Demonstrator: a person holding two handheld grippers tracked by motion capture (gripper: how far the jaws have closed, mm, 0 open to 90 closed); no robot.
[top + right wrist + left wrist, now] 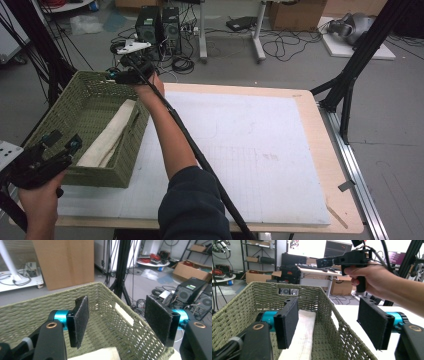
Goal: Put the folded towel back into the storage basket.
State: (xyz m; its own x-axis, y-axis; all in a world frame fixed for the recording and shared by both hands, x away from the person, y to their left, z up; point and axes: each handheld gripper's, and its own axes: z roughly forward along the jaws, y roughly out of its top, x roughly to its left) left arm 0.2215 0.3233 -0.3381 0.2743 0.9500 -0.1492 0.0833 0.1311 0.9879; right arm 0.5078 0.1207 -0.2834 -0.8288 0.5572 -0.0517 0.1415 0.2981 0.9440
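Note:
A green woven basket (100,176) stands on the left of the table, and a folded cream cloth (107,135) lies along its right side. My left gripper (64,141) is open at the basket's near left end. In the left gripper view its jaws straddle the basket's wall (342,325), one over the cloth (304,332), the other outside. My right gripper (116,76) is open at the basket's far right corner. In the right gripper view it (120,321) straddles the slotted wall (125,315), touching nothing, with a corner of the cloth (100,353) below.
A white mat (240,150) covers most of the wooden table (340,200). My right forearm (170,135) and its cable cross the mat beside the basket. Beyond the far edge are computer towers (157,25) and loose cables on the floor. A black frame leg (350,75) stands at the right.

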